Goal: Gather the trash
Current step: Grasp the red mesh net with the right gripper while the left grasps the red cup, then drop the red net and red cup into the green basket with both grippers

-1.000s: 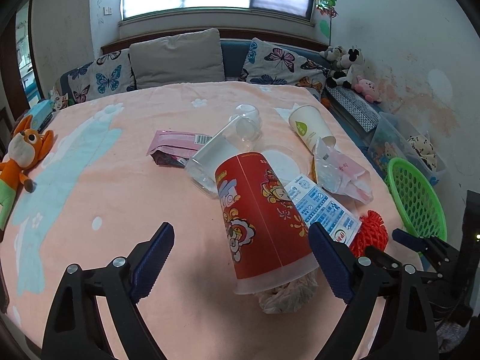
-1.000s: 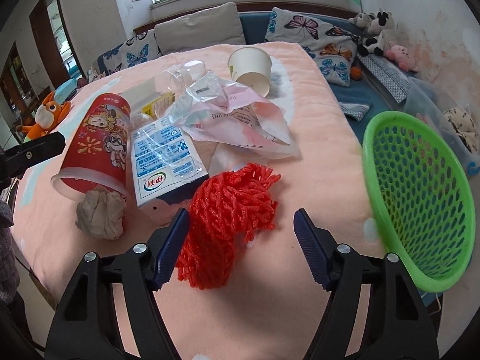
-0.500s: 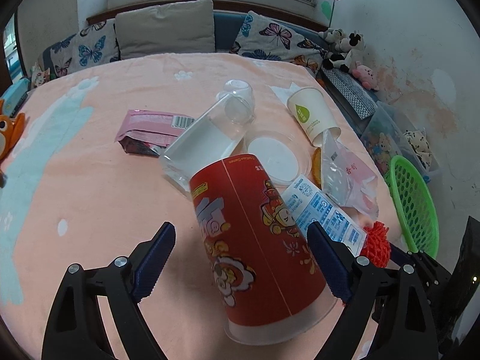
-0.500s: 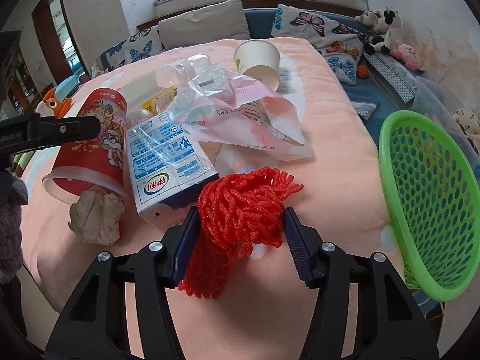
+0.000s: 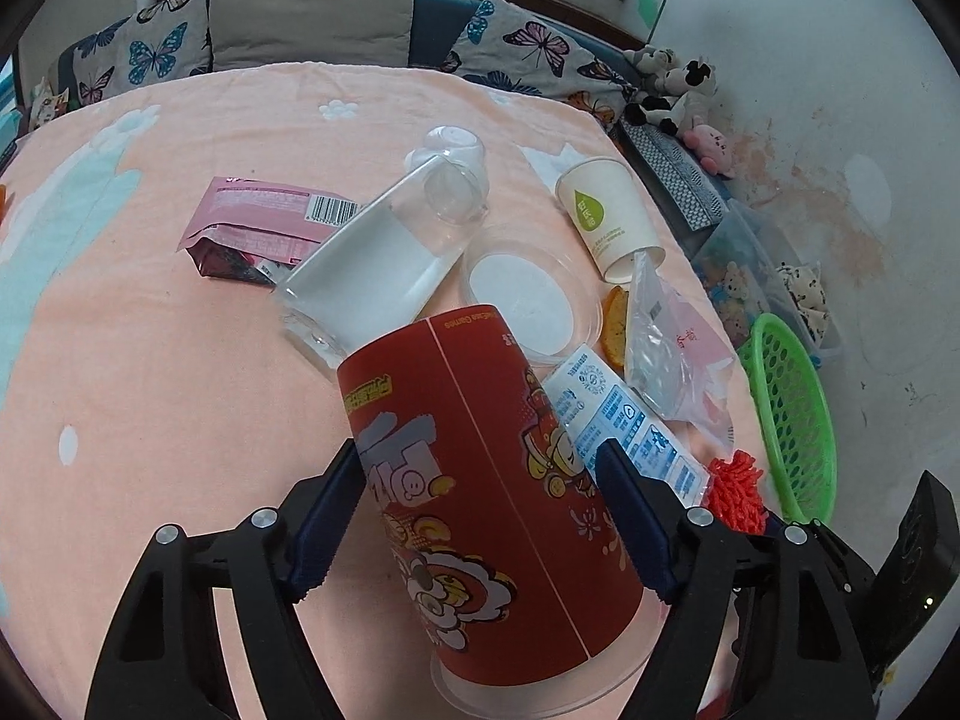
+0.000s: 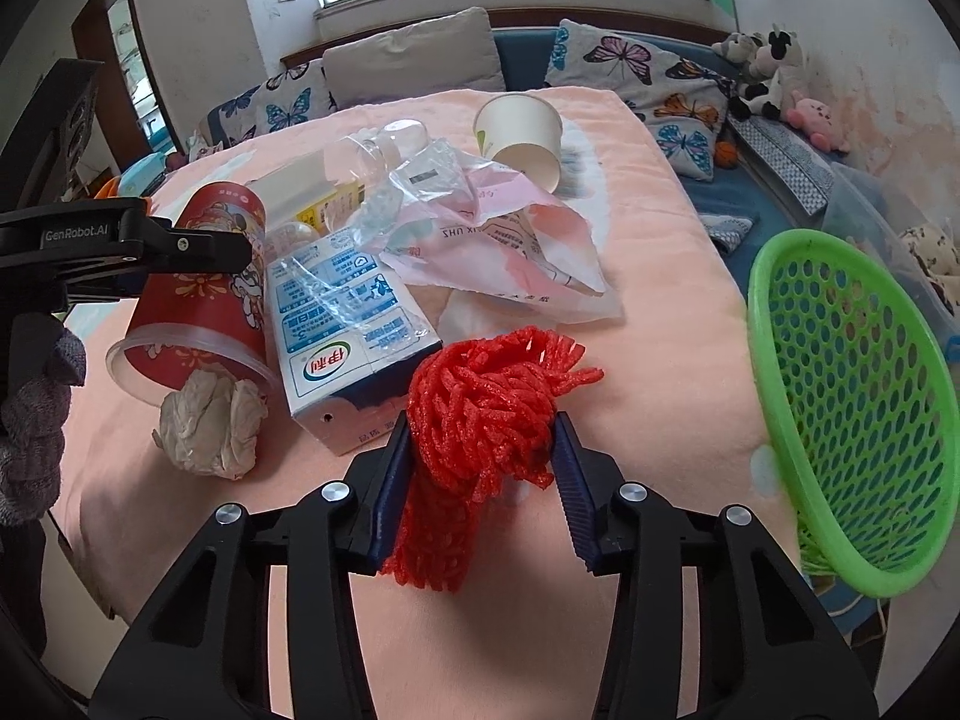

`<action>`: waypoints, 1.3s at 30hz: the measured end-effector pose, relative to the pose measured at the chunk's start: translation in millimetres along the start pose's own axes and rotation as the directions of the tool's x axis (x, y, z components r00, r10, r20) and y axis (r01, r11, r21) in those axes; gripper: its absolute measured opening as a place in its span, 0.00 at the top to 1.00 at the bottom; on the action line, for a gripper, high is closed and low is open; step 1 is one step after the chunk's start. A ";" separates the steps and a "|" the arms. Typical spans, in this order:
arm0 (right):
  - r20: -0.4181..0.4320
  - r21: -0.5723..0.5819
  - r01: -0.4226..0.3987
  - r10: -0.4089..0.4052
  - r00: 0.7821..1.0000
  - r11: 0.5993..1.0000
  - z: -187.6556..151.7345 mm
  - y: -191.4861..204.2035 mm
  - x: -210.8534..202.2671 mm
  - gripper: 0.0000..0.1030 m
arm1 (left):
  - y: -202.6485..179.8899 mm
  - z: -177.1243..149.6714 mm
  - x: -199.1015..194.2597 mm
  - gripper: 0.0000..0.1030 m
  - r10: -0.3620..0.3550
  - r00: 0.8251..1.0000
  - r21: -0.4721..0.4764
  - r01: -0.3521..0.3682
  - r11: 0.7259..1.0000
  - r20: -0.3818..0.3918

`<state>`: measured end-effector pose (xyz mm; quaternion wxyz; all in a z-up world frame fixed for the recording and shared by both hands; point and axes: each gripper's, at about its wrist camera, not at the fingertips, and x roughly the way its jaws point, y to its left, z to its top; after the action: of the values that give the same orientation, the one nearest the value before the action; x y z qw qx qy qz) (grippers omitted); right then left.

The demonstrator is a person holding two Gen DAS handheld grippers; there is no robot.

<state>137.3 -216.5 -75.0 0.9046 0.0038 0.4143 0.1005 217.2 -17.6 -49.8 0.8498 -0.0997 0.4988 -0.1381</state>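
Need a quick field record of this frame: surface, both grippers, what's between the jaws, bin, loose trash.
surface: pink blanket
left gripper: jaws closing around red printed cup, which lies on its side
right gripper: jaws closing, pads pressing on red foam net
bin: green basket, tilted at the blanket's right edge
near cup mouth: crumpled tissue
loose trash: milk carton; white paper cup on its side; clear plastic bag; pink wrapper; clear bottle
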 end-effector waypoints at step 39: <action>0.122 0.165 0.232 -0.253 0.960 0.959 9.9 -143.5 -78.7 0.56 | -145.8 17.7 -76.2 0.35 -0.161 0.970 0.249 0.112 0.962 0.184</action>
<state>120.3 -370.9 -22.4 0.9343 0.0278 0.3528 -0.0433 177.5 -128.9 66.0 0.8903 -0.0453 0.3816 -0.2442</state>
